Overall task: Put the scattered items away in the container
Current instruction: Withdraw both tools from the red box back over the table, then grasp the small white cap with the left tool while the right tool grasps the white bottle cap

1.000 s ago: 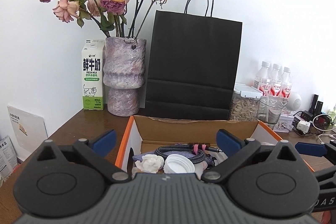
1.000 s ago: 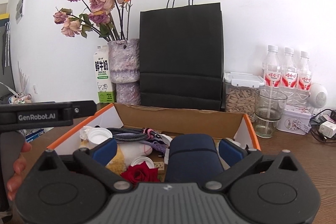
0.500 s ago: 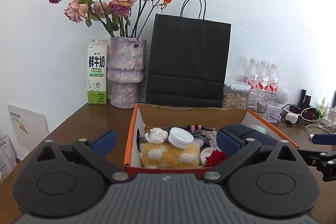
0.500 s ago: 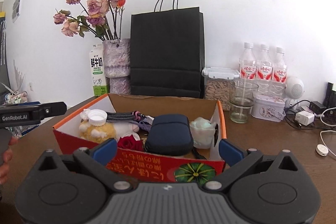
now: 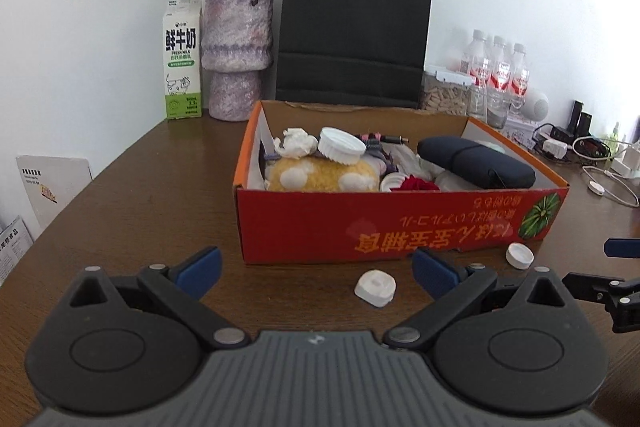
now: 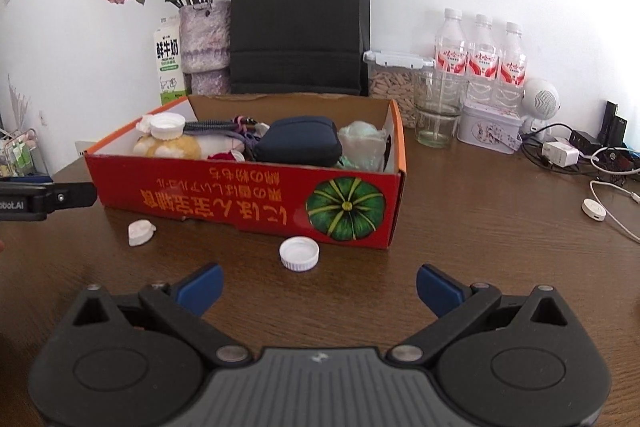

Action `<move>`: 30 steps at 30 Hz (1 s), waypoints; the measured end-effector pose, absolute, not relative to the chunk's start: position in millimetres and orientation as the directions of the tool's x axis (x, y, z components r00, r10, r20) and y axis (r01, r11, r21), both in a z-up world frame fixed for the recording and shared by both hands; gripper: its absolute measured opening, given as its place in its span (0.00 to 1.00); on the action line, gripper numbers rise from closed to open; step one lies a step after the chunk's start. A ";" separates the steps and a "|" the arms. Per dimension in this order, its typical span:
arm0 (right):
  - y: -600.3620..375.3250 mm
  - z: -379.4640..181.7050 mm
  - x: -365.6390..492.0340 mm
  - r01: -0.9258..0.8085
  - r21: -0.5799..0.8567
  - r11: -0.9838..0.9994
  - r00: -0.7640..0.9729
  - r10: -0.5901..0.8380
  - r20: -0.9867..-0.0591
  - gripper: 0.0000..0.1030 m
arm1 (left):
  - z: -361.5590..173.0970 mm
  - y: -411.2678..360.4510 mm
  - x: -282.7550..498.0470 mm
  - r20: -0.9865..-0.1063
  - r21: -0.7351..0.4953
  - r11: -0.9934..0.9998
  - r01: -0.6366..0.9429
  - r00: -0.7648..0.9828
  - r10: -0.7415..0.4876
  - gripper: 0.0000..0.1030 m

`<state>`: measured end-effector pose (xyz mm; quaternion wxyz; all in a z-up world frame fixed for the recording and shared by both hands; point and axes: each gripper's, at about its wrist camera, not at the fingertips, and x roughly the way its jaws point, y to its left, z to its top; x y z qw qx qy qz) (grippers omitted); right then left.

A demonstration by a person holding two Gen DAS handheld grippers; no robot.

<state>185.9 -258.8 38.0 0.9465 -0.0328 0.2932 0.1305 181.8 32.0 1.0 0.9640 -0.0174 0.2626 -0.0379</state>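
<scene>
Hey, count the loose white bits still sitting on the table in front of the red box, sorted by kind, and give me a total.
Round ribbed bottle cap: 1
Lumpy white piece: 1
Total: 2, both outside the red box.

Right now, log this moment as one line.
left hand-held gripper: open, empty | right hand-held gripper: open, empty | box: filled | bottle cap, white lump: on table
</scene>
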 end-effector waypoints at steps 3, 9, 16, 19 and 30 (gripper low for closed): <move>-256.5 28.8 188.1 -0.264 0.006 0.964 0.772 0.215 -0.598 1.00 | -6.4 24.2 184.1 -0.543 -0.038 0.995 0.092 0.834 -0.098 1.00; -251.6 15.2 194.5 -0.270 0.004 0.963 0.736 0.209 -0.644 1.00 | -20.1 12.6 191.1 -0.596 -0.036 0.991 0.129 0.793 -0.125 1.00; -254.9 11.6 199.4 -0.237 0.022 0.971 0.735 0.194 -0.650 1.00 | -30.9 -1.0 205.3 -0.642 -0.011 0.994 0.112 0.761 -0.093 1.00; -254.9 10.8 202.2 -0.222 0.022 0.975 0.743 0.184 -0.643 1.00 | -32.5 -4.1 209.0 -0.641 -0.010 0.995 0.098 0.763 -0.082 0.99; -249.8 11.0 217.2 -0.156 0.021 0.988 0.753 0.133 -0.644 1.00 | -30.6 -11.5 221.9 -0.630 0.000 0.998 0.060 0.775 -0.047 0.69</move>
